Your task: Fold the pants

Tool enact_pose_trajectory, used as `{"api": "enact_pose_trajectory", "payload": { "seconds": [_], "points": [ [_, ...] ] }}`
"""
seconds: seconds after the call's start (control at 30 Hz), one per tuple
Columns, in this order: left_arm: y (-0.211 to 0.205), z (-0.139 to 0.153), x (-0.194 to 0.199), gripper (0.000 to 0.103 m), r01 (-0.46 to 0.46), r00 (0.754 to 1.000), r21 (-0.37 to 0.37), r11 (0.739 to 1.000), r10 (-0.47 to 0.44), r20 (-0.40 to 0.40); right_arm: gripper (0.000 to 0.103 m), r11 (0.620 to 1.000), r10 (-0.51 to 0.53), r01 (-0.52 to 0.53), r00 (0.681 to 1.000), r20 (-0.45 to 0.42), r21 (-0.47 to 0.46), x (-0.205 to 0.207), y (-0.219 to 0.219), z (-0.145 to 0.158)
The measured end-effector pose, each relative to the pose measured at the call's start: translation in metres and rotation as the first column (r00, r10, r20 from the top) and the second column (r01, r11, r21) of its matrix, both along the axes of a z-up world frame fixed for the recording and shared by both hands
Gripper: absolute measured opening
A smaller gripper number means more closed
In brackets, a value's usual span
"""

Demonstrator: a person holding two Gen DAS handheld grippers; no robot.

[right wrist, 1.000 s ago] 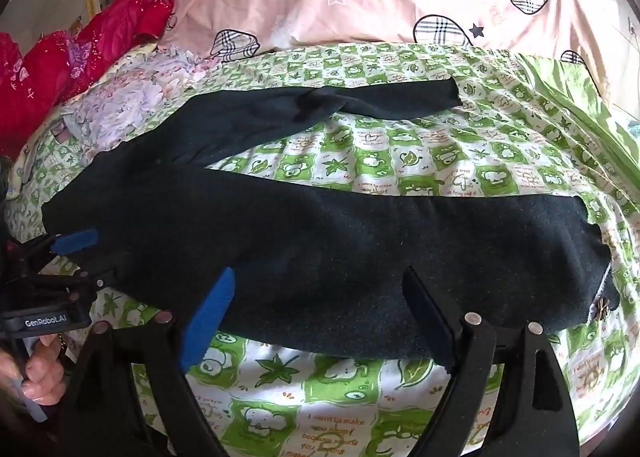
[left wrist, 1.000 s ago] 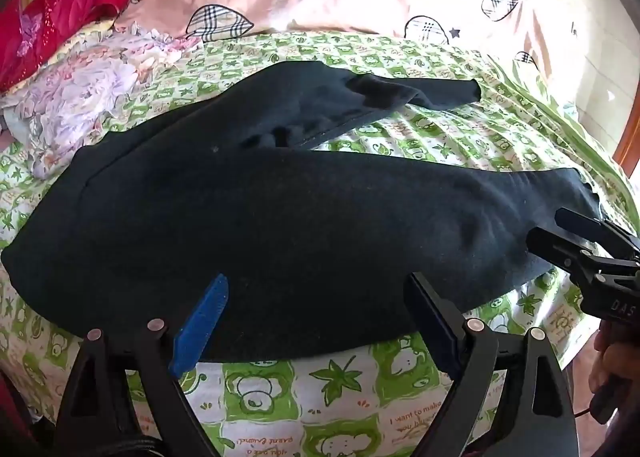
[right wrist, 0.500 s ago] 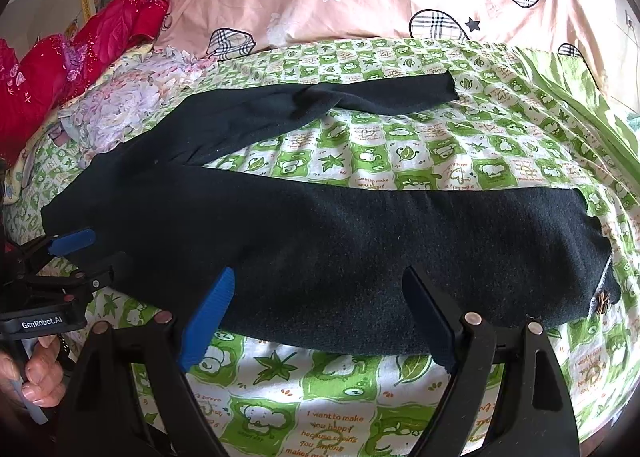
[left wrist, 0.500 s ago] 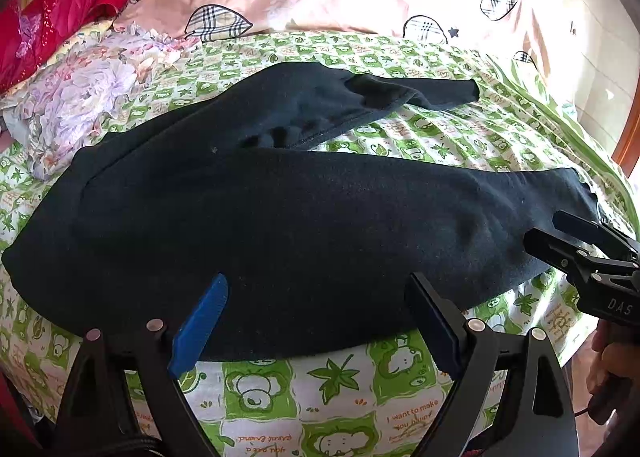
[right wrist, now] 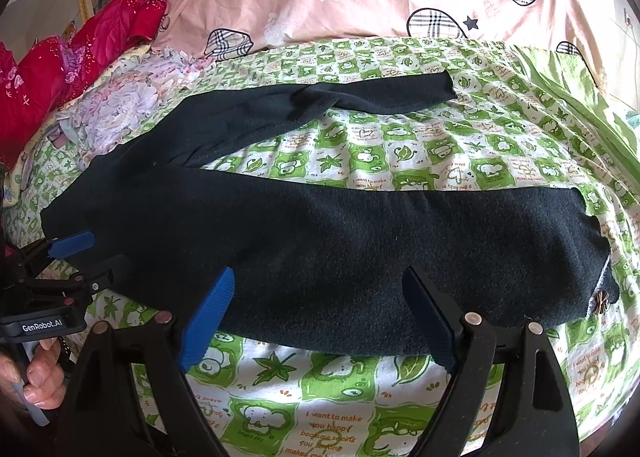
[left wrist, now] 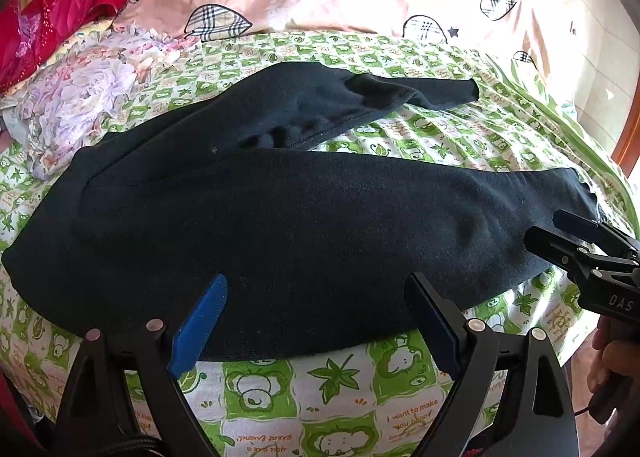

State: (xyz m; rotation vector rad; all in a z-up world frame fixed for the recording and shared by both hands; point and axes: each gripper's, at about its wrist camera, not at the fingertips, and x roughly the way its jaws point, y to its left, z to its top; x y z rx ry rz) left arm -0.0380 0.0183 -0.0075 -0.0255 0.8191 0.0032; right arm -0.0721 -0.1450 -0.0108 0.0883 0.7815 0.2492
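While the black pants (left wrist: pixel 304 225) lie spread along the bed's (left wrist: pixel 336 385) near edge, legs splayed apart, both tools hover released over the near hem: left tool (left wrist: pixel 316 321) at the waist end, right tool (right wrist: pixel 320 313) toward the cuff. Folding seems not yet begun; next, each tool probably must pinch the near leg's edge and carry it onto the far leg.

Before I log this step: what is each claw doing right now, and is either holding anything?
Left claw: open, holding nothing, poised over the near edge of the black pants.
Right claw: open, holding nothing, over the same near edge.
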Motion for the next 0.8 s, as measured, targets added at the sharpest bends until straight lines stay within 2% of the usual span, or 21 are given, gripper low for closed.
{"api": "enact_pose_trajectory", "payload": {
  "seconds": [0.8],
  "points": [
    [-0.0013,-0.0023,0.0020,0.091,0.011,1.000,-0.016,1.000,-0.011,-0.011,0.086,1.000,-0.005,0.005,1.000,-0.006,0.007,0.0011,0.0044,-0.0005]
  ]
}}
